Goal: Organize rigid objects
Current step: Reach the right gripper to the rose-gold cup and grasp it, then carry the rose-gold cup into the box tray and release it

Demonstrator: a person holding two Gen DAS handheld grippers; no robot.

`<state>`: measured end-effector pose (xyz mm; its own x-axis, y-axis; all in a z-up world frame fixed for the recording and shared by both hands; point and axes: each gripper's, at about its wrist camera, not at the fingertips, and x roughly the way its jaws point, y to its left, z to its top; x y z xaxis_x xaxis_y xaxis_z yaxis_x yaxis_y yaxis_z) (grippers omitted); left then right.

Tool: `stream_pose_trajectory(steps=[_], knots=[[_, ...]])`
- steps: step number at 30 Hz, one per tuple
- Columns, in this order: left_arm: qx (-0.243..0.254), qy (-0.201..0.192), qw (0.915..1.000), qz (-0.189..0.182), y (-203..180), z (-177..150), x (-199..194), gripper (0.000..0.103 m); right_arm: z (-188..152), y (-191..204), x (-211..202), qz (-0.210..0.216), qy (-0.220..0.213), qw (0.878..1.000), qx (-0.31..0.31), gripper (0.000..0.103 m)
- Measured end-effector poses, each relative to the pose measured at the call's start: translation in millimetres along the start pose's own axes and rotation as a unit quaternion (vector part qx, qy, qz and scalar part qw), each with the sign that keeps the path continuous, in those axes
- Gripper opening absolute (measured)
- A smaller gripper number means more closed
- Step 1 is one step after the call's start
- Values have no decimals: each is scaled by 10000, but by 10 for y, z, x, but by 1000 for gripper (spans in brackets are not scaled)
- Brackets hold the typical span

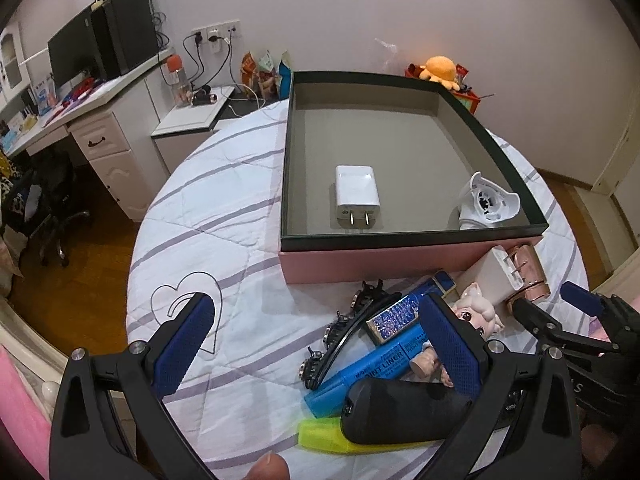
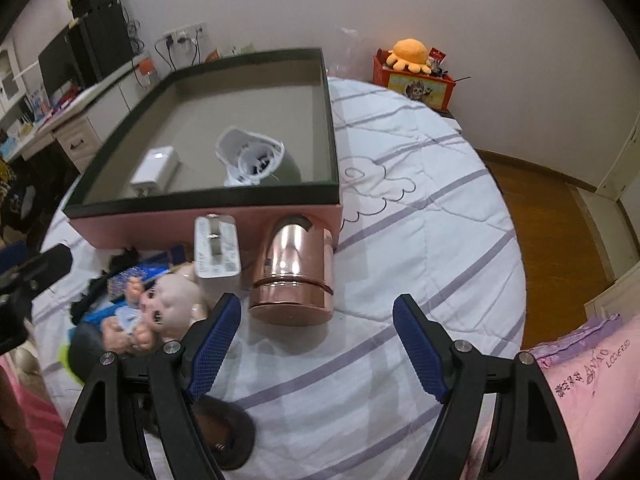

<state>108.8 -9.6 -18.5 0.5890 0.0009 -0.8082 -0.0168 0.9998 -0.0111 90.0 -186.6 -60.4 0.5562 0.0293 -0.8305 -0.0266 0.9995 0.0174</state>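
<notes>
A pink box with a dark rim [image 1: 412, 264] [image 2: 200, 200] stands on the quilted round table. Inside lie a white charger [image 1: 357, 196] [image 2: 156, 172] and a white plastic part [image 1: 486, 202] [image 2: 250, 160]. In front of the box lie a black hair clip [image 1: 348, 336], a blue marker [image 1: 372, 372], a glittery blue lighter [image 1: 396, 316], a yellow highlighter [image 1: 332, 436], a black oval case [image 1: 404, 412], a pig doll [image 1: 478, 312] [image 2: 168, 304], a second white charger [image 2: 216, 248] and a copper cylinder [image 2: 294, 276]. My left gripper [image 1: 316, 336] is open above the pile. My right gripper [image 2: 318, 328] is open just before the cylinder.
A white desk with monitor and black boxes [image 1: 100, 40] stands at far left, with a side cabinet [image 1: 196, 116]. A red box with an orange plush [image 2: 412, 76] stands at the far wall. A pink cloth [image 2: 592, 376] lies at right. Wooden floor surrounds the table.
</notes>
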Motion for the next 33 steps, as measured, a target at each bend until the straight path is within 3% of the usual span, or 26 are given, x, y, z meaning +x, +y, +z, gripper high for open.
stream_pose_trajectory(steps=[5, 12, 23, 28, 33], knots=[[33, 70, 10000, 28, -37, 29, 88, 103, 36, 2, 160, 18, 115, 9999, -46, 75], [47, 128, 9999, 72, -46, 66, 177, 103, 82, 25, 335, 84, 130, 9998, -104, 47], [91, 99, 9999, 4, -86, 82, 182, 103, 18, -48, 162, 323, 124, 9994, 71, 47], [82, -40, 9999, -98, -92, 150, 77, 103, 92, -39, -175, 319, -165, 9993, 70, 47], [83, -247, 9997, -3, -46, 375, 27, 103, 406, 76, -443, 410, -522, 9977, -119, 47]])
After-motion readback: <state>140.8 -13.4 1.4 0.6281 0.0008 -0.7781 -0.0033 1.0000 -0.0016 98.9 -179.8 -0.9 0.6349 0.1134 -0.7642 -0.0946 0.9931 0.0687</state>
